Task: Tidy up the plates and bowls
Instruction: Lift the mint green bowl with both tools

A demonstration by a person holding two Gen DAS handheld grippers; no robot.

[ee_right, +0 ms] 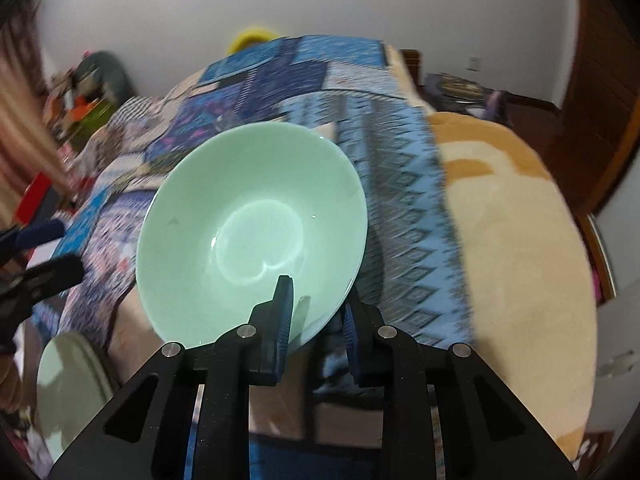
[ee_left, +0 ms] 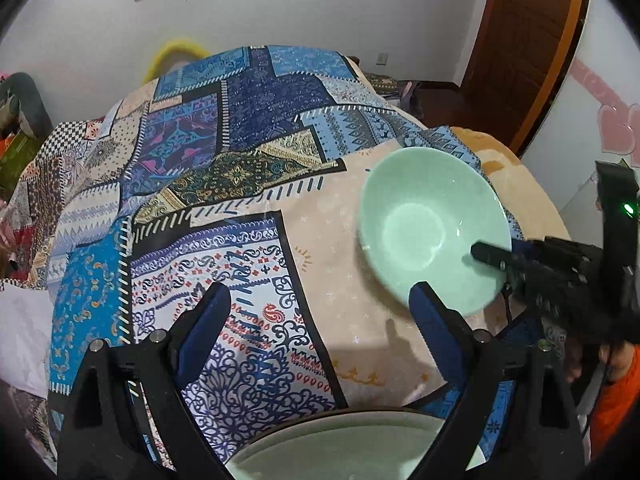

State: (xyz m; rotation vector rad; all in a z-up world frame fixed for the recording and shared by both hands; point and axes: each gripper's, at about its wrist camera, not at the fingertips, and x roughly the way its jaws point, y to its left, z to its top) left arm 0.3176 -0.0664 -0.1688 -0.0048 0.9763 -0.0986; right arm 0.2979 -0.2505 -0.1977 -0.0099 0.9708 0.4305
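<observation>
A pale green bowl [ee_right: 252, 236] sits tilted above a patchwork bedspread [ee_left: 224, 184], its near rim pinched between the narrow jaws of the right gripper [ee_right: 316, 300], one finger inside the bowl and the other outside. Seen from the left wrist, the same bowl [ee_left: 432, 228] is at the bedspread's right side, next to a tan blanket [ee_right: 516, 240]. The left gripper [ee_left: 320, 300] hangs with its jaws spread wide and nothing between them, over the rim of a green plate [ee_left: 340, 452] lying on the bedspread.
</observation>
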